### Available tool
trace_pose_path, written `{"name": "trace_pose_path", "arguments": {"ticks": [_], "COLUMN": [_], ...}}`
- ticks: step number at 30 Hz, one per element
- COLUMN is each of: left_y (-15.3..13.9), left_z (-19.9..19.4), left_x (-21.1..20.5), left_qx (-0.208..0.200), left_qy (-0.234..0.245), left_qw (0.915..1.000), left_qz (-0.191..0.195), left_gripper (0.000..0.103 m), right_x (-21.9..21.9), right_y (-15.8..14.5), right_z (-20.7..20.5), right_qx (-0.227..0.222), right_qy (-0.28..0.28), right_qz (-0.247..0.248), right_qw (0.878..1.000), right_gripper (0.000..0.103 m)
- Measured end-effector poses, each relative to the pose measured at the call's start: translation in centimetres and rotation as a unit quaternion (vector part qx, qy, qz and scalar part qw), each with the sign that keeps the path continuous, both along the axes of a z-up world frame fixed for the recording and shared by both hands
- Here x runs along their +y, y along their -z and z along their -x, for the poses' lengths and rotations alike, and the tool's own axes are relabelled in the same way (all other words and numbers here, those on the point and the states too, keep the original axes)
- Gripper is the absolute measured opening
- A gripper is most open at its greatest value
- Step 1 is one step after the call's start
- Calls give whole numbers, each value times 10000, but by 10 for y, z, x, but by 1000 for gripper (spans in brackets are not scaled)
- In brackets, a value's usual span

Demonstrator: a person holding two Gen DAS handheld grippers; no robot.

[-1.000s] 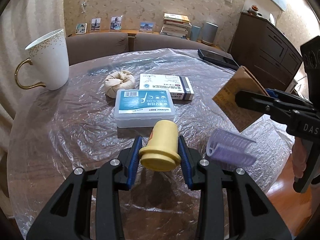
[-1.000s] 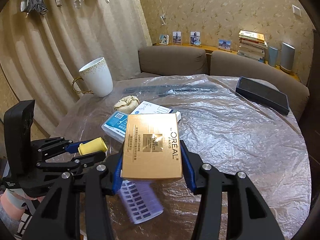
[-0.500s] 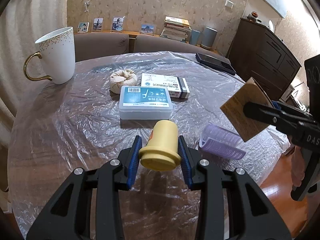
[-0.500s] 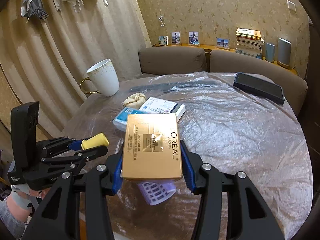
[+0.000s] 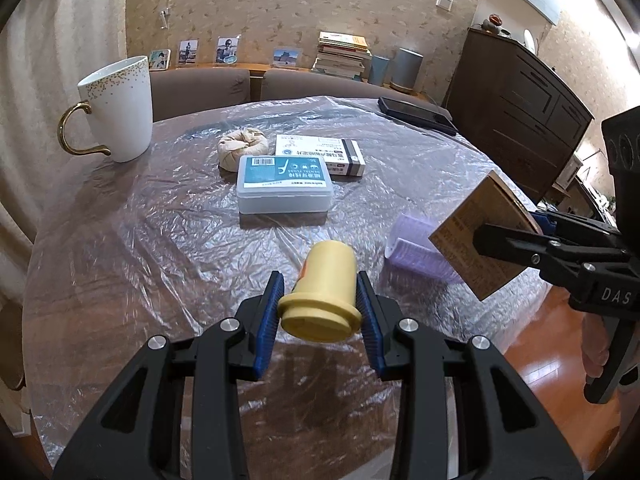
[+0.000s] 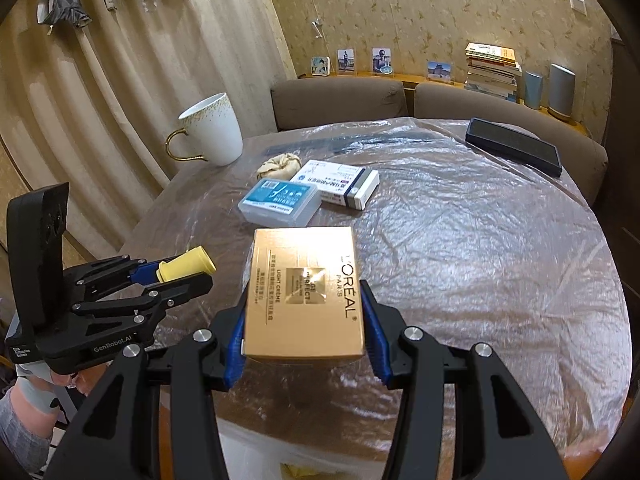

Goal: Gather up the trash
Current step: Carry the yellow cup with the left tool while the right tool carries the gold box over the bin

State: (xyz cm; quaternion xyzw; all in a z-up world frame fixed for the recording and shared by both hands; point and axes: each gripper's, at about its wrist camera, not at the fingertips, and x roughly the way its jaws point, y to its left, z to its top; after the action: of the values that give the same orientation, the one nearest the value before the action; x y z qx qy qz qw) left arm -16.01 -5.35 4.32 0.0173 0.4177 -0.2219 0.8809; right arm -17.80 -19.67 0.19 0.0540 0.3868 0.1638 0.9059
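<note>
My left gripper [image 5: 320,312] is shut on a small yellow plastic bottle [image 5: 324,292], held above the table's near edge; it also shows in the right wrist view [image 6: 186,270]. My right gripper [image 6: 304,340] is shut on a gold L'Oreal carton [image 6: 306,292], held over the near edge; the carton also shows in the left wrist view [image 5: 480,236]. A purple ribbed cup [image 5: 416,252] lies on its side on the plastic-covered table [image 5: 140,240], between the two grippers. It is hidden behind the carton in the right wrist view.
On the table lie a clear floss box [image 5: 284,188], a white medicine box [image 5: 320,154], a crumpled beige wad [image 5: 242,148], a white mug [image 5: 118,108] at the left and a black case [image 5: 416,114] at the far right. A sofa stands behind, a dark cabinet [image 5: 516,108] to the right.
Both grippers have pulled back and risen from the table with their loads. The purple cup now lies farther off and is hidden behind the carton in the right wrist view.
</note>
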Motion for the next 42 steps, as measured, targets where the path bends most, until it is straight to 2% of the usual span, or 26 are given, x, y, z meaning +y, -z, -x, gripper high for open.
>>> {"name": "trace_pose_path", "arguments": {"ticks": [4,12,29,42], "left_y": [-1,-4,0,13], "left_z": [6,24,90,132], "left_x": [0,-4,-37,-36], "left_qx": [3,-37,90,327], "left_qy": [29,-202,-828,-774], "left_qw": [10000,9998,9965,9964], "left_qz": [32,24,-79,-88], "left_gripper": [38,38,38,38], "right_x": [1,-2,-21,-21], "right_y": [-1,-3,10,39], "right_z": [8,23,82,123], "right_qx": [19,-2,129,477], "right_qy": [7,-260,-1200,-1150], "right_qz": [-7,-81,-187,-97], "right_qw": [10000,9996,9925,9922], "right_gripper": [48,48,48,48]}}
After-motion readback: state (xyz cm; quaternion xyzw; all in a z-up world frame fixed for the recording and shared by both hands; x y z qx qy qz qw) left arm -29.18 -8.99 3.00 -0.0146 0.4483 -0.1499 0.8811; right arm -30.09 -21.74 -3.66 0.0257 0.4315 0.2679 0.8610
